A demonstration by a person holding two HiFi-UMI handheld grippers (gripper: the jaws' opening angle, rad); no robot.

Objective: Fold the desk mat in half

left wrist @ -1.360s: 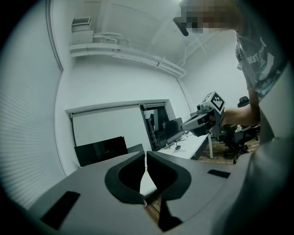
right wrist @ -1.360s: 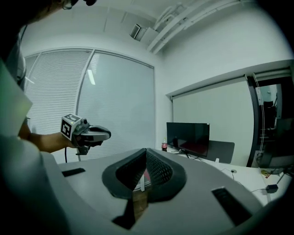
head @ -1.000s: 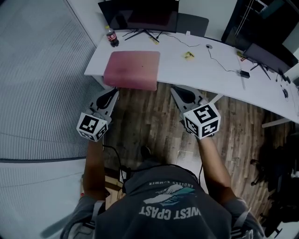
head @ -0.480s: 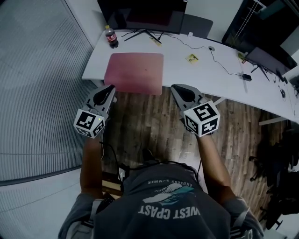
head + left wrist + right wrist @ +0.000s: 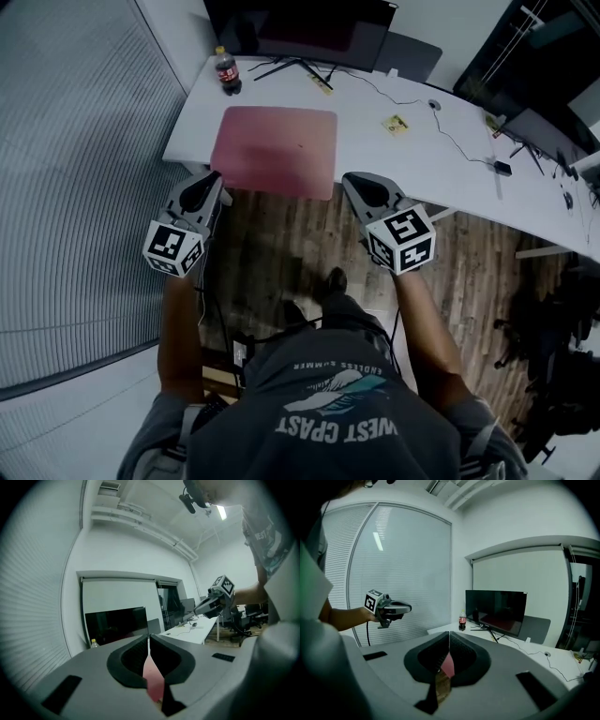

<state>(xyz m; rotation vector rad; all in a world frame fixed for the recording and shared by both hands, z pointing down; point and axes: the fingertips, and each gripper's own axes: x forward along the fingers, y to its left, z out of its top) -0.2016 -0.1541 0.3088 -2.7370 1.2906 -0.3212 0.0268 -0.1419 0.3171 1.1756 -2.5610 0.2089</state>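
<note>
The white surface [image 5: 450, 159] carries a pink mat [image 5: 274, 150], lying flat at its front edge with the long sides running along that edge. The person's shirt [image 5: 337, 412] seems to read "WEST COAST". Left gripper [image 5: 210, 178] and right gripper [image 5: 352, 180] hover near the mat's front corners, jaws pressed together on nothing. The bottle [image 5: 226, 72] has a red label, unreadable.

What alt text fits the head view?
Seen from above, a person holds a left gripper and a right gripper, both shut, short of a pink desk mat lying flat at the near edge of a white desk. A bottle and monitor stand behind.
</note>
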